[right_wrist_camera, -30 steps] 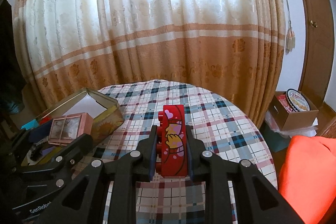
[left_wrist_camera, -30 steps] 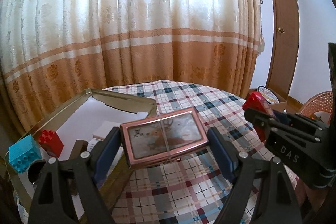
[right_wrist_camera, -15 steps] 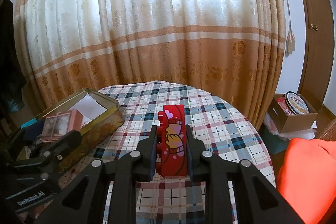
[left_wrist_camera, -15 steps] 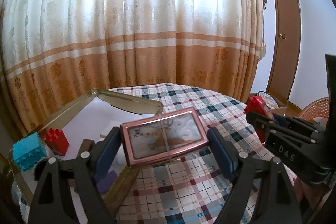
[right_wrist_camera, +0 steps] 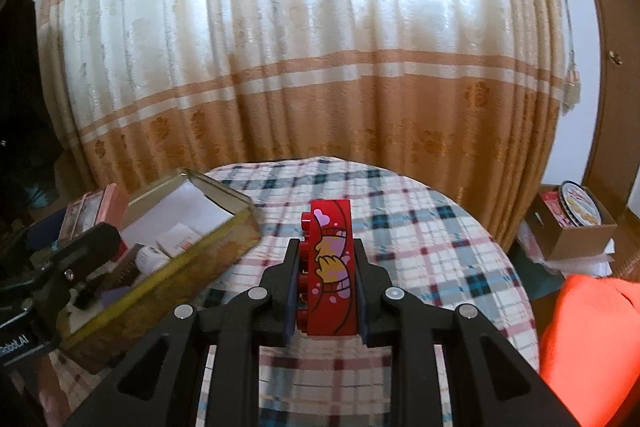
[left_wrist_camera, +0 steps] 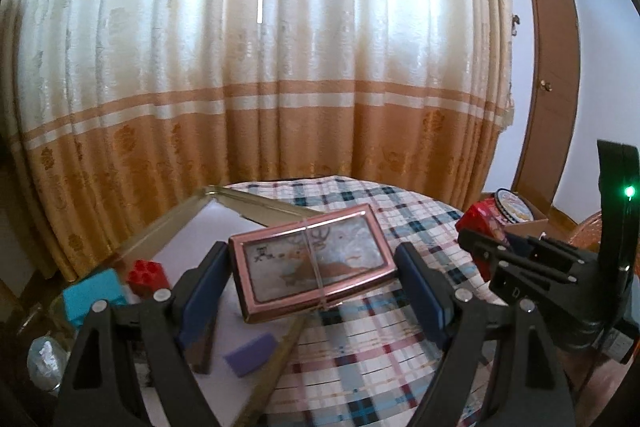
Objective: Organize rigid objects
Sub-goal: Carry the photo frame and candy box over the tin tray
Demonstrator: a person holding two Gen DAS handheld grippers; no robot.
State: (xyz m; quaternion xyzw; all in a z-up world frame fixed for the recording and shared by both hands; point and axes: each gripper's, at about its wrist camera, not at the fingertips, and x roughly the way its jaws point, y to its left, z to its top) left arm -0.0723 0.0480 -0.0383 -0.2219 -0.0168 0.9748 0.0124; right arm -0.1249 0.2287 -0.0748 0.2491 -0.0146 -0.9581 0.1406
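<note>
My left gripper (left_wrist_camera: 312,261) is shut on a pink-framed flat box (left_wrist_camera: 312,263) with a deer picture, its blue pads (left_wrist_camera: 420,287) pressing on both short ends. The box hangs above the near corner of an open gold tin (left_wrist_camera: 256,209). Inside the tin lie a blue brick (left_wrist_camera: 92,295), a red brick (left_wrist_camera: 148,275) and a purple piece (left_wrist_camera: 250,349). My right gripper (right_wrist_camera: 328,259) is shut on a red picture brick (right_wrist_camera: 330,267), held above the plaid table (right_wrist_camera: 420,247). The right wrist view shows the tin (right_wrist_camera: 192,267) at the left, with the pink box (right_wrist_camera: 92,211) behind it.
A round table with a checked cloth stands before a long curtain (right_wrist_camera: 320,87). On the floor at the right sits a cardboard box (right_wrist_camera: 572,227) with a round biscuit tin. An orange cloth (right_wrist_camera: 592,339) lies near right. A wooden door (left_wrist_camera: 548,87) is at the far right.
My left gripper rose with the pink box and drew back toward the left, so more of the tin's inside shows. The right gripper kept still with its red brick.
</note>
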